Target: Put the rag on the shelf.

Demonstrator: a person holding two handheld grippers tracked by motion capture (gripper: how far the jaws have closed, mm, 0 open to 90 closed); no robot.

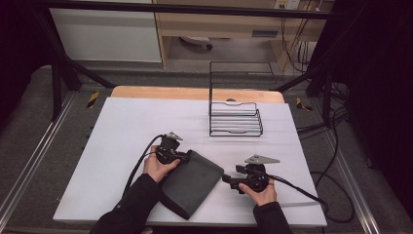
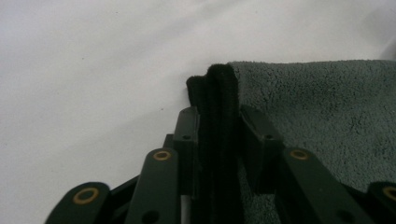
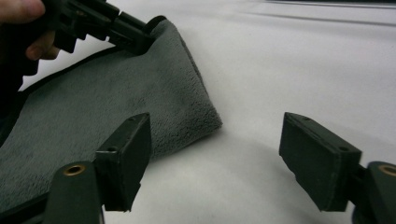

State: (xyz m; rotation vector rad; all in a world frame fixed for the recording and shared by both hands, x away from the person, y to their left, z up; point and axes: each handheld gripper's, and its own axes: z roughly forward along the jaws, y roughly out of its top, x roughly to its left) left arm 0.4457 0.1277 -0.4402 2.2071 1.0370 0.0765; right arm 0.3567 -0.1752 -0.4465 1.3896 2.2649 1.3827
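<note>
Now, step: judged as the start of a fold or lift of the towel [image 1: 191,183], one corner gripped and the second about to be taken.
Towel: dark grey, lies folded on the white table [image 1: 122,126], between the two grippers at the person's edge.
Left gripper [image 2: 217,126]: jaws clamped on the towel's dark bound edge, which stands up between the pads as a thick pinched ridge; the rest of the cloth spreads flat to the right of the jaws.
Right gripper [image 3: 215,163]: jaws apart with nothing between them but bare table; the towel's rounded corner lies just ahead of the left pad and partly behind it, not touched by the right one.
Rack [image 1: 235,118]: black wire, well beyond both grippers, apart from the towel.
Next move, as a judgement: the right gripper needs to slide toward the corner so the cloth sits between both pads, low enough to catch every layer, and then close while the left one holds firm.
Risk: a shallow bite may take the top layer alone.
</note>
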